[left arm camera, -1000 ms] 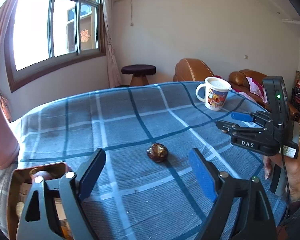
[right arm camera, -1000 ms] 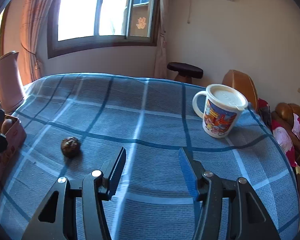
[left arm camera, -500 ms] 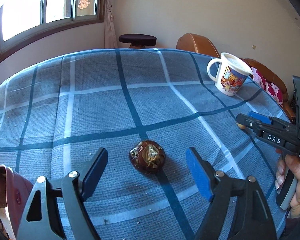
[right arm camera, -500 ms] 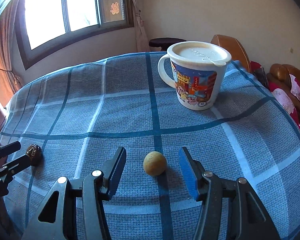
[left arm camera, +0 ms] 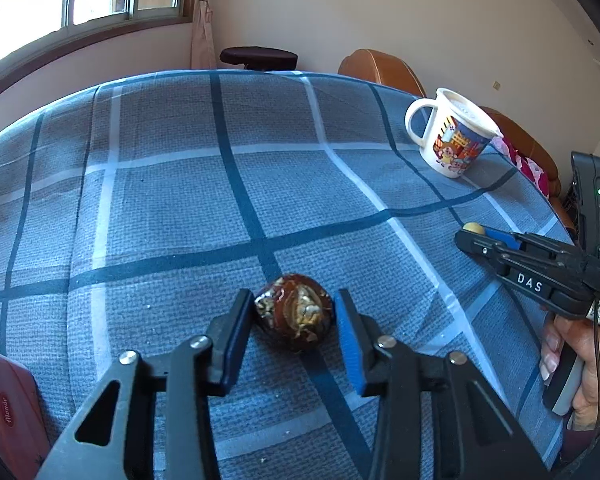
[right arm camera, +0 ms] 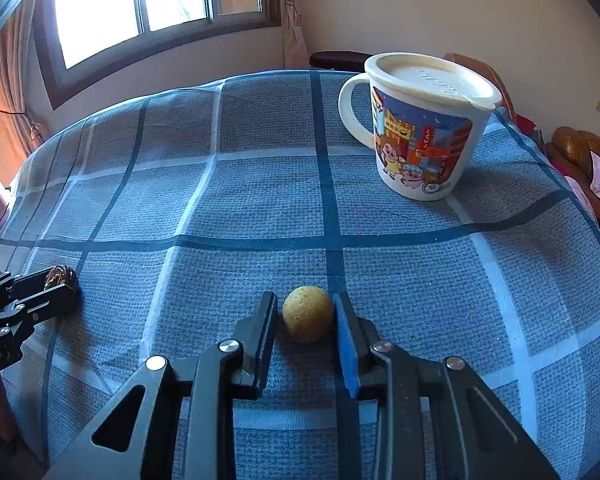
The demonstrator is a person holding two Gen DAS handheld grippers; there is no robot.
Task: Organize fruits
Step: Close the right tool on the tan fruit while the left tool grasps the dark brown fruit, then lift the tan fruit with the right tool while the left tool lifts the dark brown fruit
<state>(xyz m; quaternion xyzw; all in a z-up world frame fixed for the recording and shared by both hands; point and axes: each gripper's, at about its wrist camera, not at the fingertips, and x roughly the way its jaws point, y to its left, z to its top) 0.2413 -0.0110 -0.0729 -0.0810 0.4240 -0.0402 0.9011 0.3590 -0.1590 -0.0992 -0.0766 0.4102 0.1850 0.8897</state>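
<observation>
Fruit (left arm camera: pixel 295 311) sits between the closing left hand-held gripper (left arm camera: pixel 296 312) pads.

Blue plaid tablecloth (left arm camera: pixel 180 200), yellow fruit (right arm camera: pixel 308 314).

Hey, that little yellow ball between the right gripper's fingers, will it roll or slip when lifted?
The yellow ball looks round, so it would probably roll on the checked cloth if released. Its surface looks matte and speckled, so the right gripper likely holds it without much slipping.

On the desk (right arm camera: pixel 260 200), the big fruit (left arm camera: pixel 296 312) lies far left of the small fruit (right arm camera: pixel 308 314). The mug (right arm camera: pixel 420 136) stands behind the small fruit, to the right. A box (left arm camera: pixel 8 408), maybe, sits at the left edge.
</observation>
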